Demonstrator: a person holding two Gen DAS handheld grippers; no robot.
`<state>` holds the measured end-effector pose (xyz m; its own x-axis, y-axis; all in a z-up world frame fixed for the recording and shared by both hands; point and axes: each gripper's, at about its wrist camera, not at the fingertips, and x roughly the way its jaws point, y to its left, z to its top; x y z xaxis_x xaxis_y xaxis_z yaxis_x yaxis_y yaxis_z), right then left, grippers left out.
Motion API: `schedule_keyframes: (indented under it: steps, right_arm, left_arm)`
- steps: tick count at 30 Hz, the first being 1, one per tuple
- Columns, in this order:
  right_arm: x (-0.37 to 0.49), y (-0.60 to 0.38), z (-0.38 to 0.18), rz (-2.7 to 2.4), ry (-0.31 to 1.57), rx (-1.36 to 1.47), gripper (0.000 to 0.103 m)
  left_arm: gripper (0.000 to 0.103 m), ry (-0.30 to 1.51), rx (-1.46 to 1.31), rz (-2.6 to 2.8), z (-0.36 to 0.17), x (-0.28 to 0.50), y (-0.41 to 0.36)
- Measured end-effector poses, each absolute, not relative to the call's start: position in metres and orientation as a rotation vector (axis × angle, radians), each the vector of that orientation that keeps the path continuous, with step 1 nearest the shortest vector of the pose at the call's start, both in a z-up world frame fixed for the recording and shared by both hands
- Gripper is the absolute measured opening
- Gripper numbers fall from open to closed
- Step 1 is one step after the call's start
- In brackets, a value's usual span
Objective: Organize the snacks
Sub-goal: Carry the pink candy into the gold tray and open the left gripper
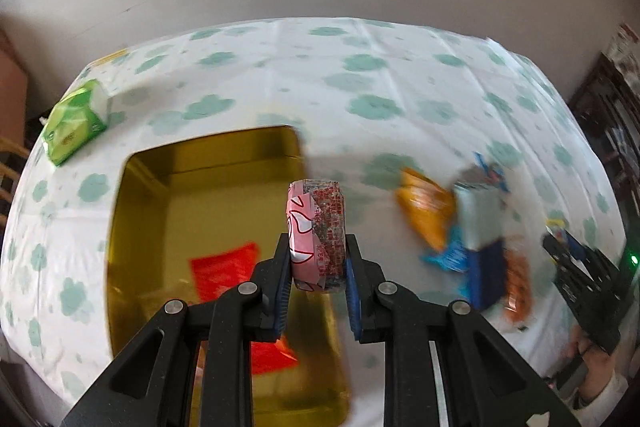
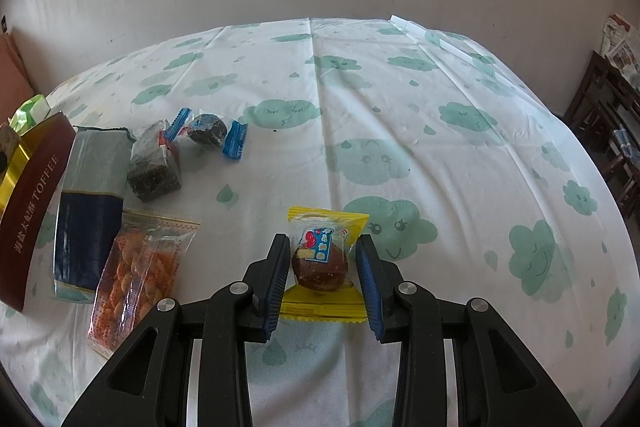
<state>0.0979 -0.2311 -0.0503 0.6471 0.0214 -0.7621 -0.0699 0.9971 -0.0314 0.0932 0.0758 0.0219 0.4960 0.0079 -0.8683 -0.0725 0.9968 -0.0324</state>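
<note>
My left gripper [image 1: 318, 259] is shut on a pink and white wrapped snack [image 1: 317, 235] and holds it above the right side of the open gold tin [image 1: 152, 187]. Red packets [image 1: 228, 273] lie inside the tin. My right gripper [image 2: 323, 267] is open around a yellow-wrapped round cake [image 2: 320, 259] that lies on the tablecloth; the fingers stand either side of it, apart from it. In the left wrist view the right gripper [image 1: 576, 267] shows at the far right.
More snacks lie left of my right gripper: an orange snack bag [image 2: 136, 275], a blue and silver packet [image 2: 90, 203], dark cakes [image 2: 154, 163] and a blue-ended one [image 2: 208, 131]. The tin's brown TOFFEE wall [image 2: 32, 203] stands at far left. A green tissue pack [image 1: 76, 121] lies beyond the tin.
</note>
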Motion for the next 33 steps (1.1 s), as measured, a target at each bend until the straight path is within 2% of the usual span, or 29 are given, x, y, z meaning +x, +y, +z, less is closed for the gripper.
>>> schedule_keyframes:
  steps: [13, 33]
  right_arm:
    - [0.098, -0.231, -0.050, 0.051, 0.866, -0.061, 0.036]
    - [0.098, -0.230, -0.050, 0.050, 0.866, -0.063, 0.036]
  left_arm:
    - [0.021, 1.135, -0.103, 0.195, -0.020, 0.122, 0.167]
    - [0.024, 1.172, -0.079, 0.220, -0.040, 0.129, 0.175]
